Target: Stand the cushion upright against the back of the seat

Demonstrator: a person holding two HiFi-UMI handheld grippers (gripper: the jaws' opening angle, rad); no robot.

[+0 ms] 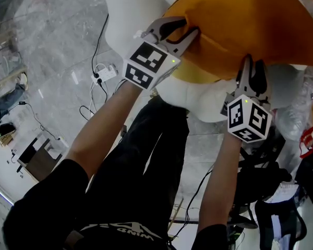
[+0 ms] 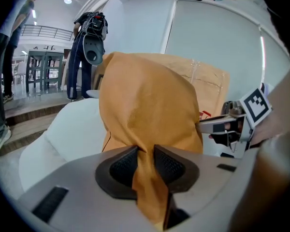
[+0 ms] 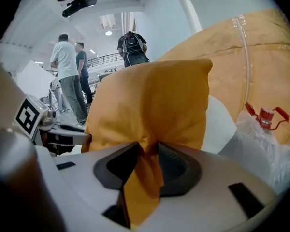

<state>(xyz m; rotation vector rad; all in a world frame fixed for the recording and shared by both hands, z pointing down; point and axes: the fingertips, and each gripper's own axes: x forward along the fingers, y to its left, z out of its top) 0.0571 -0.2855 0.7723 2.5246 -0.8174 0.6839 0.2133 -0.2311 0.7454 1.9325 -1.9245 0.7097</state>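
Observation:
An orange cushion (image 1: 250, 20) stands on a white padded seat (image 1: 135, 4). My left gripper (image 1: 183, 31) grips the cushion's near left corner, and my right gripper (image 1: 253, 66) grips its near right corner. In the left gripper view, a fold of the cushion (image 2: 145, 110) runs between the dark pads (image 2: 122, 166), which press it from both sides at the left gripper (image 2: 146, 153). The right gripper view shows the same pinch: orange fabric (image 3: 150, 105) is squeezed at the tips of the right gripper (image 3: 149, 151). The cushion rises upright in front of both cameras.
Cables and a power strip (image 1: 105, 74) lie on the marble floor at the left. Plastic bags (image 1: 297, 113) and dark gear crowd the right side. A cardboard box (image 2: 203, 76) stands behind the cushion. People (image 3: 70, 81) stand in the background.

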